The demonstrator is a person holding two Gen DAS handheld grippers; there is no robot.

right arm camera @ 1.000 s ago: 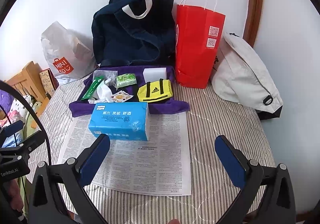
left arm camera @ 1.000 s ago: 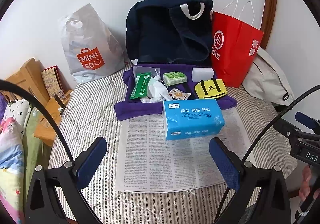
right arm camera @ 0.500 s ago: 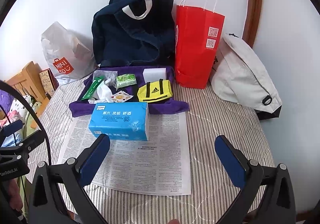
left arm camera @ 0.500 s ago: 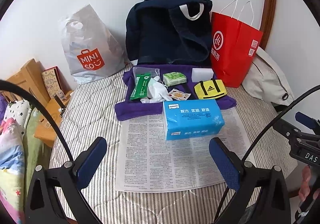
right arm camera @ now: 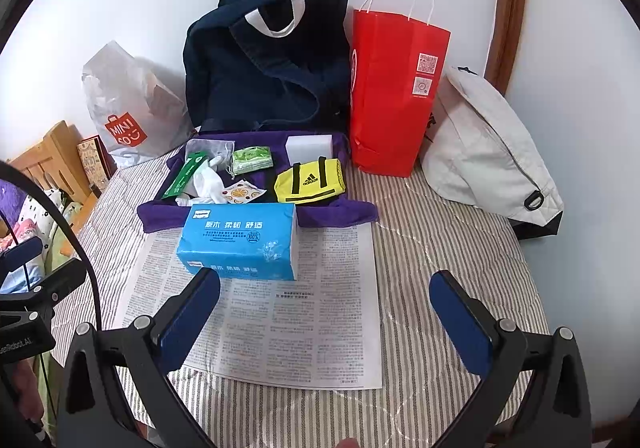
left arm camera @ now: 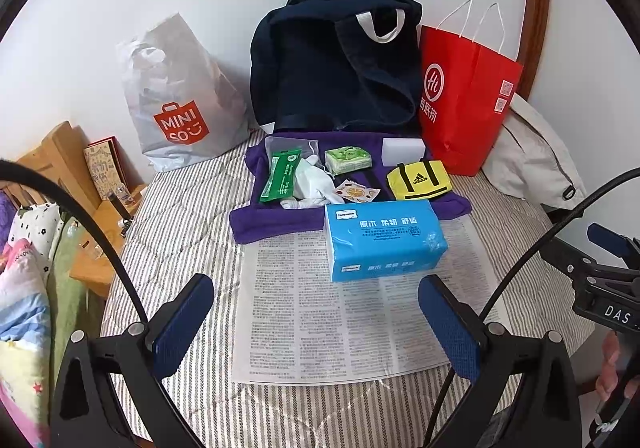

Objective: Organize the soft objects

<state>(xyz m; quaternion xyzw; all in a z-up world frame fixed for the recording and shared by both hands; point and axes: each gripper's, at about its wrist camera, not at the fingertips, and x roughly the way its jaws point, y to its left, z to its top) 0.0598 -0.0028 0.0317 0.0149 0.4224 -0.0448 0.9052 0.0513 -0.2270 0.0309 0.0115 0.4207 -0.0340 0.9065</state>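
A blue tissue pack (left arm camera: 382, 238) (right arm camera: 240, 240) lies on a newspaper (left arm camera: 352, 324) (right arm camera: 280, 312) on the striped bed. Behind it a purple cloth (left arm camera: 276, 218) (right arm camera: 344, 210) holds a green wipes pack (left arm camera: 280, 174), white gloves (left arm camera: 314, 184), a small green tissue pack (left arm camera: 347, 160), a white sponge block (left arm camera: 403, 147) and a yellow Adidas pouch (left arm camera: 419, 180) (right arm camera: 310, 181). My left gripper (left arm camera: 316, 308) is open and empty above the newspaper, short of the blue pack. My right gripper (right arm camera: 326, 308) is open and empty, just right of the pack.
A dark blue backpack (left arm camera: 336, 64) (right arm camera: 268, 60) leans on the wall, with a red paper bag (left arm camera: 466, 100) (right arm camera: 394, 92), a white Miniso bag (left arm camera: 180, 104) and a grey-white bag (right arm camera: 488, 152) beside it. A wooden headboard (left arm camera: 60, 152) stands at left.
Both views have drifted very slightly. The objects on the bed have not moved and both grippers stay open.
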